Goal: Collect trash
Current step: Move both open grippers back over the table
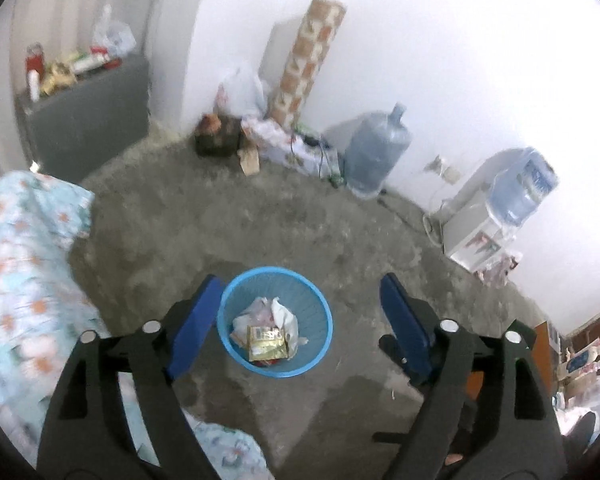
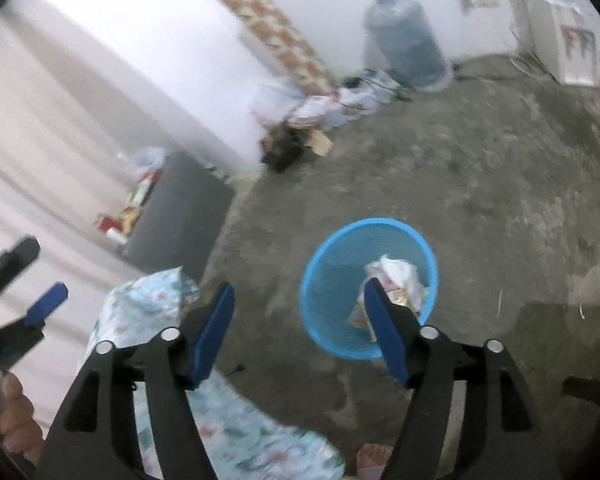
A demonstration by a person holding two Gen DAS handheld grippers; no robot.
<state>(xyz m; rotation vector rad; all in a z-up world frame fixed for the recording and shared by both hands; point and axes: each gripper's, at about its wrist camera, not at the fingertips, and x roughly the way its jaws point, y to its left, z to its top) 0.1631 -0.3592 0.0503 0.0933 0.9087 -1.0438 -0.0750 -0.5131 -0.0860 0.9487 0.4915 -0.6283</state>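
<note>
A floral bedcover (image 1: 24, 264) is lying off to the left of the left gripper (image 1: 300, 308), whose blue pads are standing wide apart with nothing between them. Straight ahead of it and below, between the pads, the blue wastebasket (image 1: 274, 370) is sitting on the grey concrete floor (image 1: 220, 220), with a crumpled white plastic bag (image 1: 278, 314) and a gold wrapper (image 1: 267, 343) lying inside. Farther ahead, an empty water jug (image 1: 376, 152) is standing against the wall, and a water dispenser (image 1: 496, 216) is off to the right. The right gripper (image 2: 298, 330) is also spread wide and holding nothing; the wastebasket (image 2: 332, 280) is lying under its right pad, just ahead.
</note>
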